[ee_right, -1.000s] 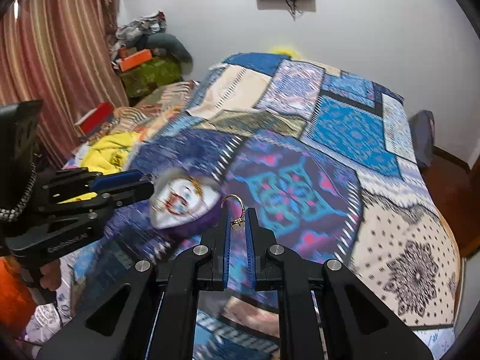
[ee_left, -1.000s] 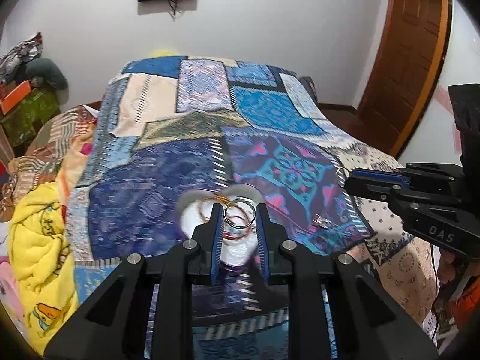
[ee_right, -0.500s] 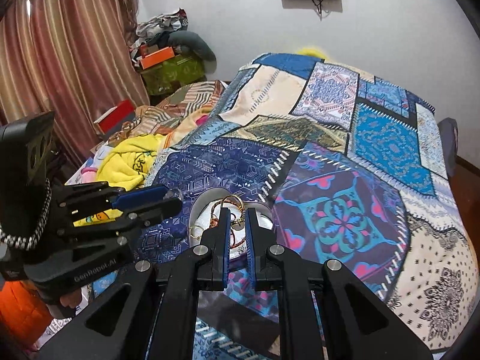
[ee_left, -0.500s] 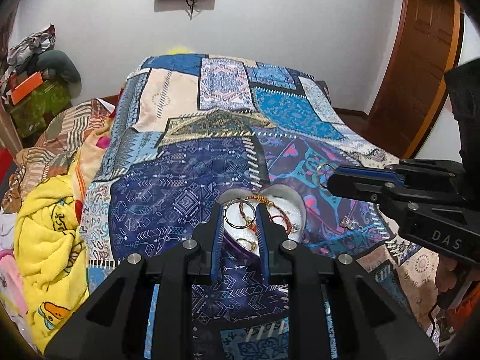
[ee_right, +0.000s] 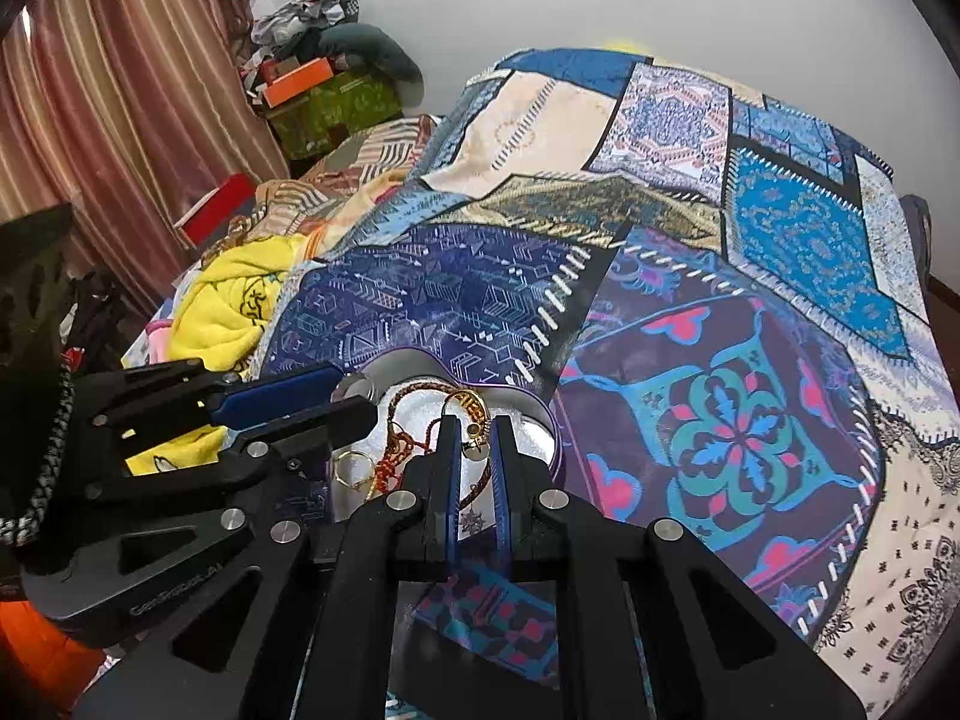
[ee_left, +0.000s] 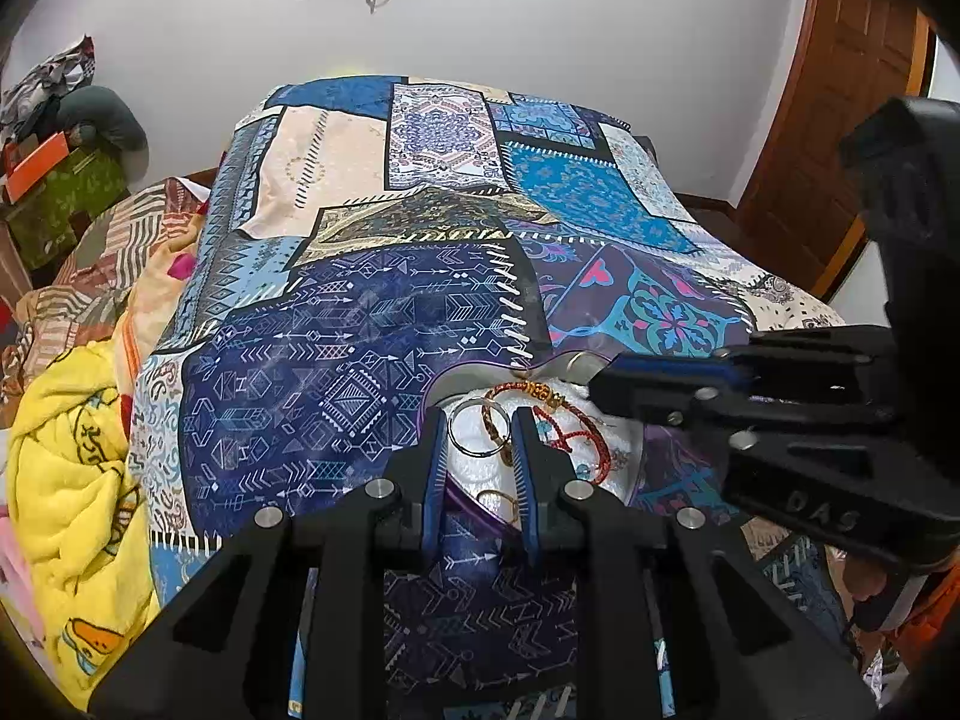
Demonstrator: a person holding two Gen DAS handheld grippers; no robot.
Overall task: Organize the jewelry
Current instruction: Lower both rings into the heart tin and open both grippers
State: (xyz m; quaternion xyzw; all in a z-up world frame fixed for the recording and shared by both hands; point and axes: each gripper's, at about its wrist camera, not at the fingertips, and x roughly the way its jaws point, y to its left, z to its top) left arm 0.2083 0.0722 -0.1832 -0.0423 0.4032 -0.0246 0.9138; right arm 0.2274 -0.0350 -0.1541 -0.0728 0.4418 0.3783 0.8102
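Observation:
A heart-shaped purple box (ee_left: 633, 462) with white lining lies on the patterned bedspread; it also shows in the right wrist view (ee_right: 555, 426). It holds red and gold bracelets (ee_left: 570, 420) and a gold ring (ee_left: 498, 495). My left gripper (ee_left: 479, 420) is shut on a silver ring (ee_left: 474, 435), held over the box. My right gripper (ee_right: 475, 426) is shut on a gold earring (ee_right: 471, 408) with a small dangling charm, also above the box. The right gripper (ee_left: 606, 381) reaches in from the right in the left wrist view.
The patchwork bedspread (ee_left: 372, 324) covers the bed. A yellow blanket (ee_left: 72, 480) and striped cloth lie at the left edge. Boxes and clothes (ee_right: 318, 78) are piled by the curtain. A wooden door (ee_left: 840, 108) stands at the right.
Both grippers have moved in over the heart box, each still holding its piece. The right gripper has come from the right side of the bed to above the box.

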